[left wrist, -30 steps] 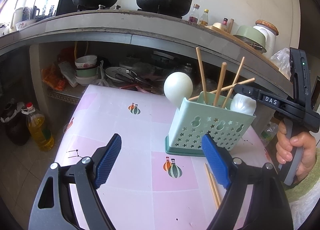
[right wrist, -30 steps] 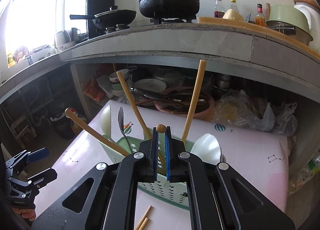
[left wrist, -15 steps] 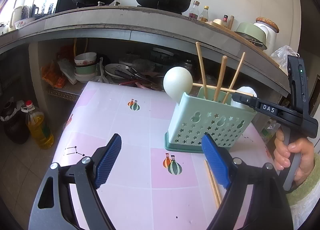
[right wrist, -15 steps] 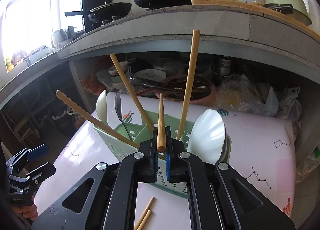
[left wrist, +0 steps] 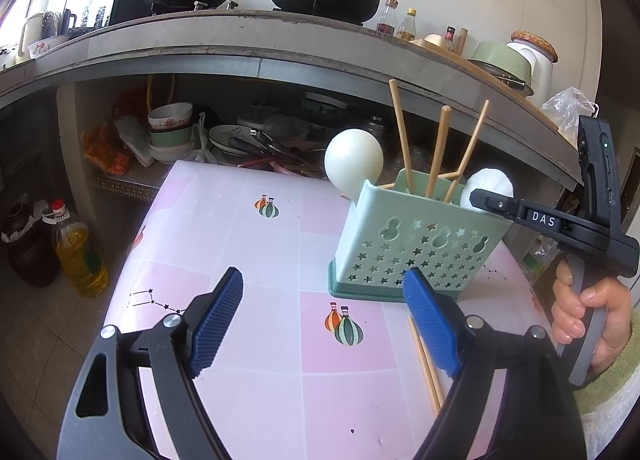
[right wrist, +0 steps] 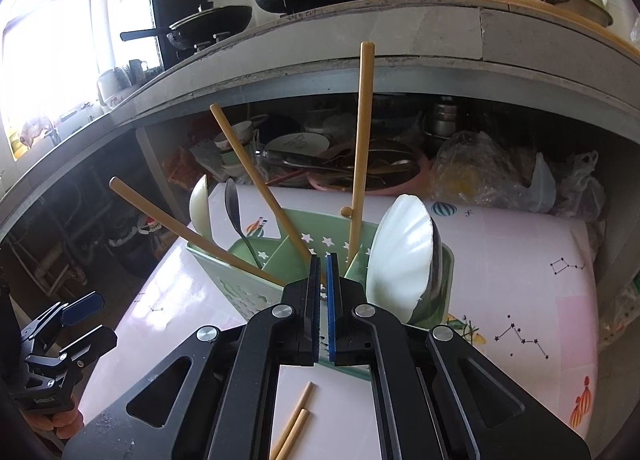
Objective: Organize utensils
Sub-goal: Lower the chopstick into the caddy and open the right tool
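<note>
The only lettering that reads clearly is "DAS", in white capitals on a small dark plate set into the side of the black two-finger right gripper (left wrist: 476, 196), seen from the left wrist view where that tool reaches over the pale green perforated plastic utensil holder (left wrist: 416, 244). Dark handwriting runs across a white round plate (right wrist: 298, 144) on the shelf under the grey stone counter (right wrist: 360, 32), and some scrawled marks sit on that counter's front edge, but both are too small to make out.
</note>
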Tool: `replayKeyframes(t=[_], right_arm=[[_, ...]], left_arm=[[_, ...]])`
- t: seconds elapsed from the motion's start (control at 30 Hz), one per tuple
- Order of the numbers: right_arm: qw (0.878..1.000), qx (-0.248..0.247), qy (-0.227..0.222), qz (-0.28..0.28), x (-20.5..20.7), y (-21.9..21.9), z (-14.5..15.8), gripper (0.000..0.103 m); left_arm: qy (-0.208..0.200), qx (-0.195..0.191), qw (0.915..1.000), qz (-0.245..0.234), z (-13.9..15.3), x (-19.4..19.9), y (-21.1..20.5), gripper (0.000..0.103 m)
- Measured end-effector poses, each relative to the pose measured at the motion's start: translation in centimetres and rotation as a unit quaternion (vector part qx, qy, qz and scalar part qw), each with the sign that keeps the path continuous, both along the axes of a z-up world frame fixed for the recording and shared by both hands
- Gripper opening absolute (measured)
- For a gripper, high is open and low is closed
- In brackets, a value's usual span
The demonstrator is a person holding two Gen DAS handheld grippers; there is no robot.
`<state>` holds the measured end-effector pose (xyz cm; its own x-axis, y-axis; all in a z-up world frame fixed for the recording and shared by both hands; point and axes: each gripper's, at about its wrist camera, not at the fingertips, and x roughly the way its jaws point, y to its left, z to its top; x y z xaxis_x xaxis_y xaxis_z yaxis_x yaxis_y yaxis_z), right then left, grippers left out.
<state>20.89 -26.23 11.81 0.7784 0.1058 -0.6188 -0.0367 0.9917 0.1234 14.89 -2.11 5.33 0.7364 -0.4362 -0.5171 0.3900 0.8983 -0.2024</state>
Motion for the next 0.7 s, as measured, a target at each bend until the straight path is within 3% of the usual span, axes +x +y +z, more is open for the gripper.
replayKeyframes(t=[0.43,0.63,0.7], right_arm=[[1.000,0.027,-0.013,-0.008,-2.8,-1.4,1.0,0.004],[0.998,0.039,-0.044,0.005,-3.6,-2.1,4.6,0.007],[0.997,0.056,-0.057,0.001,-3.5,-3.8,6.5,0.015]], left_arm=[[0.012,0.002,0.9999,-0.005,-0.8,0.0,-0.4,0.080],[0.017,0.001,0.9999,-0.001,-1.1,0.3,-0.1,0.080],[0.018,0.003,0.9998,0.002,-1.3,0.4,0.3,0.080]])
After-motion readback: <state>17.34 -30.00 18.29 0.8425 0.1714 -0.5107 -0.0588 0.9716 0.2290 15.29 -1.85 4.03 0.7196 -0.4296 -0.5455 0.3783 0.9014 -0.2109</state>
